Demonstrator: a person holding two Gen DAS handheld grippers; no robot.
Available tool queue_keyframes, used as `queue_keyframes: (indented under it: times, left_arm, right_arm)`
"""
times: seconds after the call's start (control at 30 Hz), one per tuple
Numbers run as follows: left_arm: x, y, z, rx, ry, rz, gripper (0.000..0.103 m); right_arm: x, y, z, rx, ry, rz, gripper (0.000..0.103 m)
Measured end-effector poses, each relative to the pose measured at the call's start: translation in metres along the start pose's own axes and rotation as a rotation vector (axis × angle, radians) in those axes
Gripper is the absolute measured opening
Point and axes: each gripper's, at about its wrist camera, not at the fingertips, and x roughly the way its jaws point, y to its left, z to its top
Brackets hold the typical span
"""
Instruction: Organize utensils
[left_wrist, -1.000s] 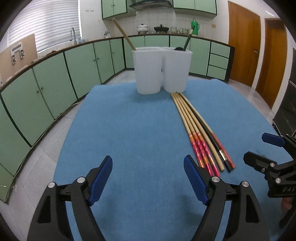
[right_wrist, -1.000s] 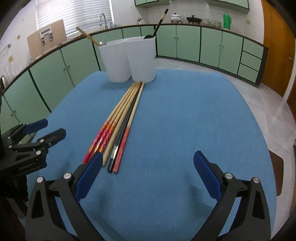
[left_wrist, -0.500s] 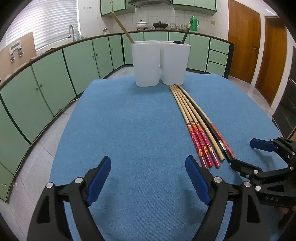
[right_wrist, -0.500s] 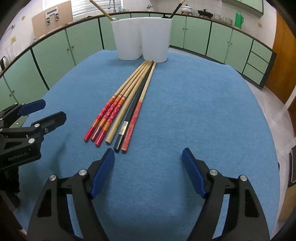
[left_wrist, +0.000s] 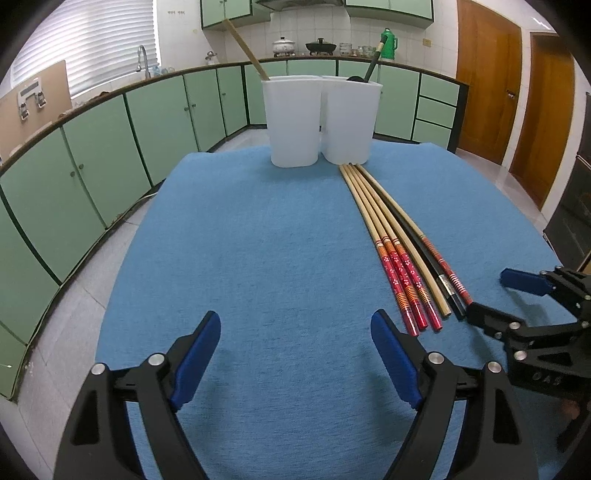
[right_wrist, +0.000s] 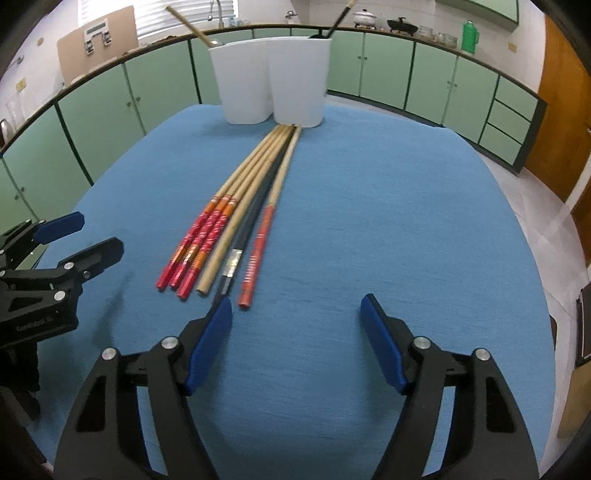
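Right wrist view: slender round chopsticks (right_wrist: 236, 225) — bamboo, black, red-patterned — bundled on the nubby blue cloth (right_wrist: 388, 229), tips touching white plastic holders (right_wrist: 273, 77) at its far edge. Right gripper (right_wrist: 295, 332) angled down, closing on nothing; left gripper (left_wrist: 295, 354) spread wide, empty.

Left gripper (left_wrist: 295, 354) and right gripper (right_wrist: 295, 341): matching black plastic frames, each with two angled fingers (left_wrist: 199, 350) faced with blue pads. Round silver screw heads mark the pivots. Triangular cut-outs lighten the arms near the camera. Small pale lettering, too blurred to read, is printed on each body's side.
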Motion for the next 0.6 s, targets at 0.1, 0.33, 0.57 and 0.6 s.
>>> queue_keyframes:
  times: [0.1, 0.33, 0.57, 0.6]
  left_arm:
    - [0.0, -0.001, 0.0, 0.001, 0.0, -0.006, 0.082]
    - [0.0, -0.007, 0.0, 0.013, 0.005, -0.03, 0.082]
    - [0.002, -0.017, 0.002, 0.023, 0.017, -0.071, 0.082]
    - [0.003, -0.02, 0.002, 0.027, 0.021, -0.081, 0.082]
  right_arm:
    - [0.002, 0.006, 0.003, -0.019, -0.006, -0.004, 0.055]
    - [0.003, 0.015, 0.006, -0.047, -0.017, 0.015, 0.014]
    - [0.0, 0.001, 0.003, -0.016, -0.019, 0.001, 0.005]
    - [-0.001, -0.003, 0.003, -0.006, -0.018, -0.004, 0.005]
